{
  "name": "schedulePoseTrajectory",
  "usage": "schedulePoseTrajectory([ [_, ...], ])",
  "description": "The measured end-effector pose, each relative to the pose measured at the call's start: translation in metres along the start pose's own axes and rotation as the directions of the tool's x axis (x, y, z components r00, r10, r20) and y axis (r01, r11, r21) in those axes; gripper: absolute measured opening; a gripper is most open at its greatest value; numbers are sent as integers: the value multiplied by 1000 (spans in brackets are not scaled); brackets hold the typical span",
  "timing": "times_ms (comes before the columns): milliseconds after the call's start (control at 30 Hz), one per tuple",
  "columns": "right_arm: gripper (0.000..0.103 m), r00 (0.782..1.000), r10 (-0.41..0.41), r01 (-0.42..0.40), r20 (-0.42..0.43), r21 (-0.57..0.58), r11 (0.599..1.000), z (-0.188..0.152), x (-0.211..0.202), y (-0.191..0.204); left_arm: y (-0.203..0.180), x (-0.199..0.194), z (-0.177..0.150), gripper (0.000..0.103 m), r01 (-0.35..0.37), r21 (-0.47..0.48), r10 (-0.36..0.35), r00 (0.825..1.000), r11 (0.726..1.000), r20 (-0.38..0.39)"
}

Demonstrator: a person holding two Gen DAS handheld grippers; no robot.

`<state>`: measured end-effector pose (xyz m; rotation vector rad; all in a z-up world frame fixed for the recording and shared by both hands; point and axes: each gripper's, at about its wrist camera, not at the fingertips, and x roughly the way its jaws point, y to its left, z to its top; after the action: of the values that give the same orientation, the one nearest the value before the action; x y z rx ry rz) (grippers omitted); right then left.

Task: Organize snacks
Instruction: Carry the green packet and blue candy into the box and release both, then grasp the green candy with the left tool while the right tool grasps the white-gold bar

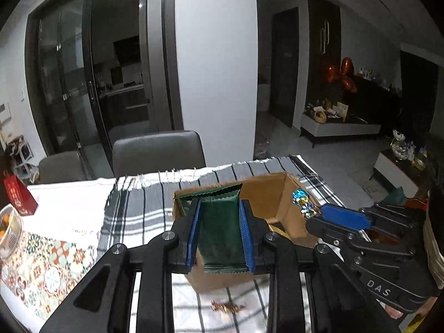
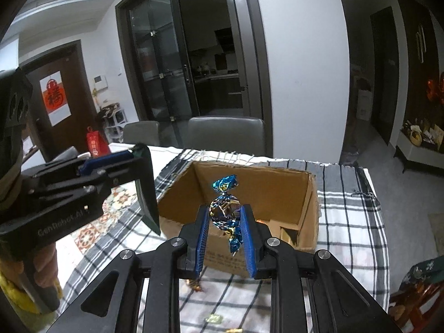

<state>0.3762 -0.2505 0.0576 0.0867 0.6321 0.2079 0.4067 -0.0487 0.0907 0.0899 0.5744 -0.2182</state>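
Green packet clamped in left gripper, right gripper pinching blue candy

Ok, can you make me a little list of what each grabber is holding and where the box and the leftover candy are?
left gripper: shut on green packet, above the box's near left corner
right gripper: shut on blue candy, at the box's near wall
cardboard box: open top, on striped cloth
loose candy: on the cloth, in front of the box
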Motion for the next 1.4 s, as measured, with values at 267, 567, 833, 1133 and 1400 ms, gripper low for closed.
schedulePoseTrajectory([
  [267, 24, 1000, -14, 14, -16, 28, 999, 8, 22, -14, 1, 35, 9, 27, -13, 21, 13, 1000, 1000, 2],
  [567, 35, 998, -52, 53, -21, 86, 995, 10, 31, -25, 2, 51, 16, 53, -17, 33, 17, 1000, 999, -8],
  [833, 35, 998, -57, 58, -16, 72, 996, -5, 8, -17, -8, 20, 0, 54, -19, 81, 17, 999, 997, 27],
  [1133, 35, 998, -60, 60, 4, 54, 997, -34, -29, 5, -21, -26, -31, 53, 11, 137, -20, 998, 991, 59],
  [1400, 35, 995, -99, 98, 15, 66, 993, -60, -55, 17, -25, -60, -57, 54, 35, 177, -50, 996, 984, 80],
])
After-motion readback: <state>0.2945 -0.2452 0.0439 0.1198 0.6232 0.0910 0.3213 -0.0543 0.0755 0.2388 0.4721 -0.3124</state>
